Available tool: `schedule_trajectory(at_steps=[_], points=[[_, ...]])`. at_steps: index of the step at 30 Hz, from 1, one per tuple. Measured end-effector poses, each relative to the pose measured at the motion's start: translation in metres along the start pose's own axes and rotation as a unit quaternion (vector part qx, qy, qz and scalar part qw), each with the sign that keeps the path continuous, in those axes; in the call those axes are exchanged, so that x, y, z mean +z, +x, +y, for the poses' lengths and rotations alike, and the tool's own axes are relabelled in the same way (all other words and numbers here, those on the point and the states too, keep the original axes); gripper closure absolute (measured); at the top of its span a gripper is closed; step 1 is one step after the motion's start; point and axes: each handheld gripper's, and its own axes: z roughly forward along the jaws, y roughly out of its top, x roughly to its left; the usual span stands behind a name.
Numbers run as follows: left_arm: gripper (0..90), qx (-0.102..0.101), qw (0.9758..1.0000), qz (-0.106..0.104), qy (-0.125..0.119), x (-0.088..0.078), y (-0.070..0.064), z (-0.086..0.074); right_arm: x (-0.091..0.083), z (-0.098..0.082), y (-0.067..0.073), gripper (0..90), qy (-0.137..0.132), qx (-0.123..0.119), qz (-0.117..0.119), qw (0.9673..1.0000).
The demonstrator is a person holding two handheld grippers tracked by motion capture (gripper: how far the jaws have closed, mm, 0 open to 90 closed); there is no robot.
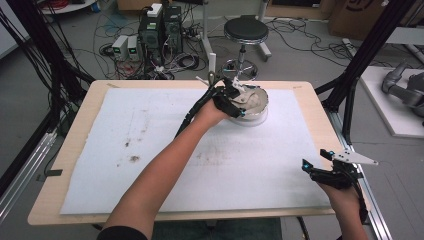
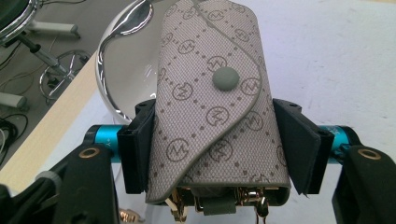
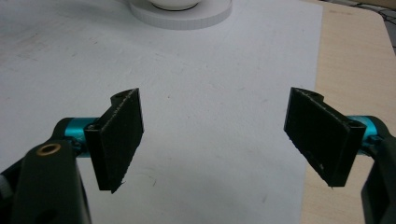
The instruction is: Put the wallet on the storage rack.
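Two tongs show: the left tongs (image 2: 212, 149) squeeze a grey key pouch (image 2: 212, 98) over a shiny bowl (image 2: 123, 51), while the right tongs (image 3: 215, 135) stand wide apart above the bench (image 3: 345, 60).

The left forearm (image 1: 165, 160) stretched far forward across the table, its left gripper (image 2: 212, 140) clamped tight with both jaws pressing inward. The right gripper (image 3: 212, 135) sat low near the table's edge, its 2 jaws spread wide.

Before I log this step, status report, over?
Left tongs shut on the grey key pouch, beside the white bowl. Right tongs open, nothing between them, over the white mat. Nothing in the way.
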Motion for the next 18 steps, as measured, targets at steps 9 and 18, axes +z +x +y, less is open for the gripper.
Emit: schedule_trajectory(at_steps=[9,18], points=[[35.6,0.008,0.9993,0.006,0.035,0.021,0.005,0.012,0.0,0.0,-0.001,20.2,0.0,-0.001,0.001,1.0],[35.4,0.009,0.9985,0.012,0.052,0.035,0.011,0.018,0.003,0.0,-0.001,20.3,0.007,-0.002,0.003,1.0]])
